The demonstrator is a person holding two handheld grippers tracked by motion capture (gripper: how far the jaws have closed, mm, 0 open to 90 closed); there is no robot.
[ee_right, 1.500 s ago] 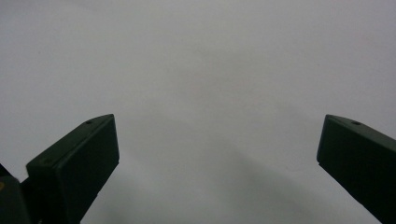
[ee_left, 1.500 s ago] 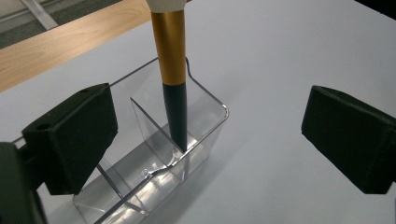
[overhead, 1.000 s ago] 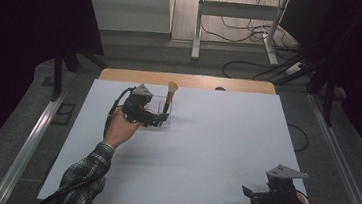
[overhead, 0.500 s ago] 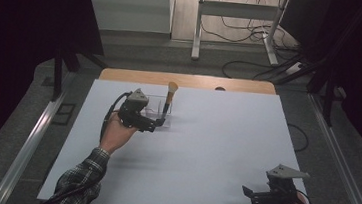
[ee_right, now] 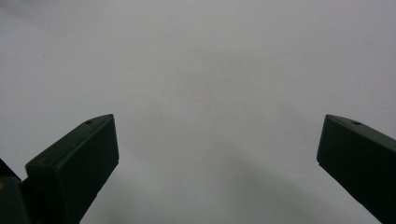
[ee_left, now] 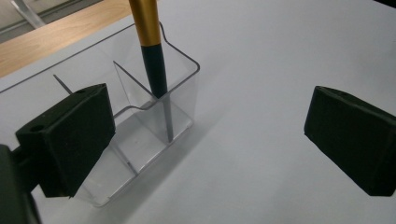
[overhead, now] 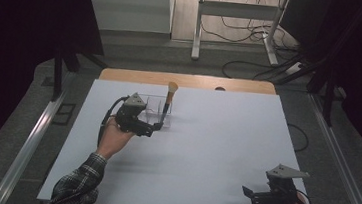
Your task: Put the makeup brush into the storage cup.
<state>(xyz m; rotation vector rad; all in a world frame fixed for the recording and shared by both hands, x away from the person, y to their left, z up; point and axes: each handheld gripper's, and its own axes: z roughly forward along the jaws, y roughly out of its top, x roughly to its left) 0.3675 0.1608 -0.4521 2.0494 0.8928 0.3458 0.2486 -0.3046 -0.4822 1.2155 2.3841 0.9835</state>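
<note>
Brush (ee_left: 152,56) standing in organizer (ee_left: 140,126), left gripper (overhead: 158,126) withdrawn

A white-topped table (overhead: 204,149) with a wooden far edge (overhead: 186,80) is seen from above. Beyond it, a grey floor (overhead: 138,52), a white metal frame (overhead: 237,17) and loose cables (overhead: 253,63) are lit; the dark sides are possibly curtained.

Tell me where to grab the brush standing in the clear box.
Take the black-and-gold makeup brush on its dark handle just above the rim of the clear plastic divided box, coming sideways with the open left claw; it stands nearly upright and exposed there.
</note>
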